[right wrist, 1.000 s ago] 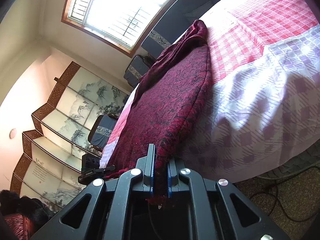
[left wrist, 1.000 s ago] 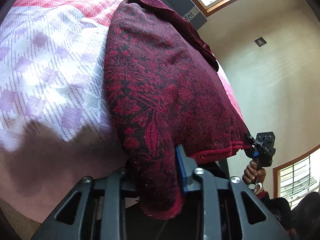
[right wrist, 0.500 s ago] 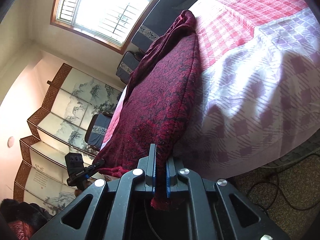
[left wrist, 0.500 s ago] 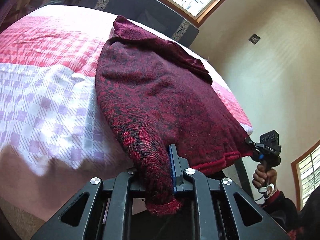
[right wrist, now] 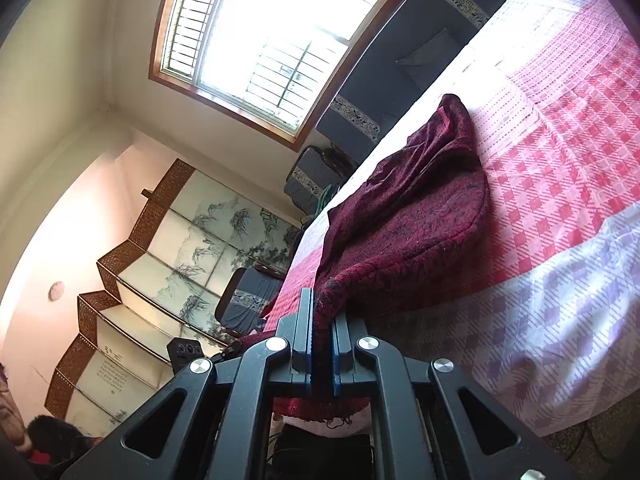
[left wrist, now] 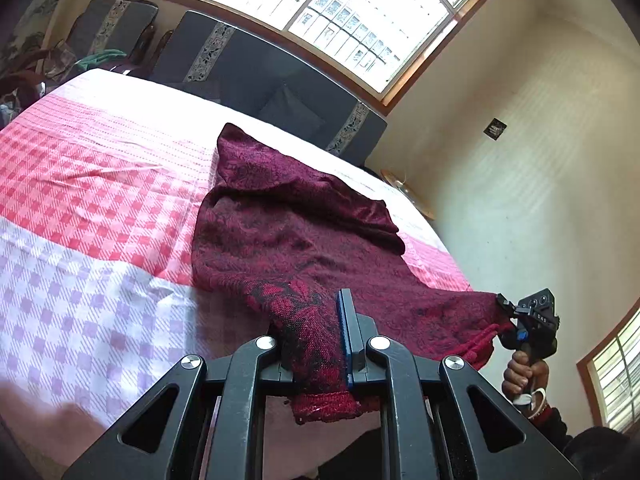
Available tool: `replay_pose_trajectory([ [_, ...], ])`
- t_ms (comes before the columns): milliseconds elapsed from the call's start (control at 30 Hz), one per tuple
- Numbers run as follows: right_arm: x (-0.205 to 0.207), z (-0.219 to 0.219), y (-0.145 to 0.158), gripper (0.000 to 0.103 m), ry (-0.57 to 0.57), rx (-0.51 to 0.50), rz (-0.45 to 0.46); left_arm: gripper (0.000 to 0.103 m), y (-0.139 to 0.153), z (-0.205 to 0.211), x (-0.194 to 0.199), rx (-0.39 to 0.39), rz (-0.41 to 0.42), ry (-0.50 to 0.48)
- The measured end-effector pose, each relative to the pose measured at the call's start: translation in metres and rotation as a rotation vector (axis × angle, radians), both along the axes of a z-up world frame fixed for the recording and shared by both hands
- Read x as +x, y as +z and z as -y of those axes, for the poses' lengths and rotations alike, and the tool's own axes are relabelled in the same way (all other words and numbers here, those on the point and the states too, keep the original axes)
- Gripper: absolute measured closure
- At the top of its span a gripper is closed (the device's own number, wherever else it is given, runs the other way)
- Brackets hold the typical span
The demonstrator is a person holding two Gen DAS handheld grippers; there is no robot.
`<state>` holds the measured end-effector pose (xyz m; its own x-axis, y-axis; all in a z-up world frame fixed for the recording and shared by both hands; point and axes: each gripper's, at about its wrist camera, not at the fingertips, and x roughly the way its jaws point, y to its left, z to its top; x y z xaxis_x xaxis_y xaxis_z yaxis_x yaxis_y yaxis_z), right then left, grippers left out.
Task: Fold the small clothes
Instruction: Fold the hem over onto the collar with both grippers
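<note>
A dark red patterned garment (left wrist: pixel 288 240) lies on the checked bedspread (left wrist: pixel 92 216), its far end bunched toward the headboard. My left gripper (left wrist: pixel 316 320) is shut on one near hem corner, which hangs down between the fingers. My right gripper (right wrist: pixel 320 320) is shut on the other near hem corner of the garment (right wrist: pixel 412 216). The near hem is lifted off the bed between the two grippers. The right gripper also shows in the left wrist view (left wrist: pixel 506 306), at the right, holding the hem. The left gripper's body shows faintly in the right wrist view (right wrist: pixel 188 354).
A dark headboard (left wrist: pixel 256 64) and a bright window (left wrist: pixel 320 4) stand behind the bed. A folding painted screen (right wrist: pixel 160 264) stands left of the bed. Dark chairs (right wrist: pixel 248 304) sit beside it. The bed's near edge drops to carpet (right wrist: pixel 600 432).
Both grippers have risen and moved forward over the bed with the hem. The garment now bunches toward the headboard, and more of the room shows.
</note>
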<state>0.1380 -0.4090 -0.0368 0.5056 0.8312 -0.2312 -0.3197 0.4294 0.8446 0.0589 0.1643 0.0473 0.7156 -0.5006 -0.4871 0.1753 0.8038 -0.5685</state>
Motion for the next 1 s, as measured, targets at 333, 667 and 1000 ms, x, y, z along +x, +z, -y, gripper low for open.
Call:
replay_pose_trajectory([
  [333,0.072,-0.004,0.029,0.095,-0.036,-0.088,0.018,0.088,0.028,0.003,0.061,0.075,0.058,0.041],
  [667,0.157,-0.018,0.032,0.095,-0.053,-0.174,-0.007,0.088,0.022,-0.001,0.145,0.072,0.036,0.098],
  [1000,0.223,-0.024,0.012,0.095,-0.071,-0.213,-0.068,0.088,0.009,-0.007,0.215,0.106,0.003,0.143],
])
